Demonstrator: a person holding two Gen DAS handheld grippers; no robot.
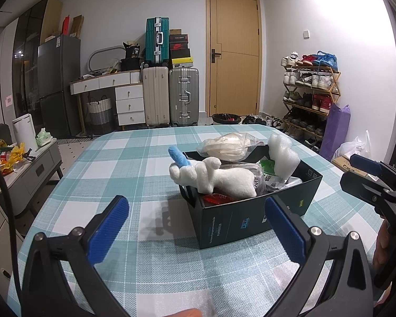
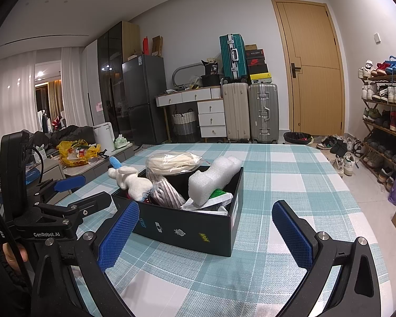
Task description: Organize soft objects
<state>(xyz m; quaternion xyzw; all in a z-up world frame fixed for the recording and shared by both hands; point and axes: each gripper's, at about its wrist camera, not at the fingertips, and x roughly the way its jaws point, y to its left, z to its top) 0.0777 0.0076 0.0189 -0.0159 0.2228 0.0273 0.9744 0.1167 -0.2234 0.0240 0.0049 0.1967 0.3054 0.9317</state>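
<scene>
A black cardboard box stands on the checked tablecloth. It holds a white plush animal with a blue horn draped over its rim, a white foam piece, a clear bag of cream material and a striped cloth roll. My left gripper is open and empty just in front of the box; it also shows in the right wrist view. My right gripper is open and empty before the box, and its fingers show at the left view's right edge.
The teal and white checked table fills the foreground. A grey side cabinet with yellow bags stands left. Suitcases, a white desk, a fridge, a wooden door and a shoe rack line the far walls.
</scene>
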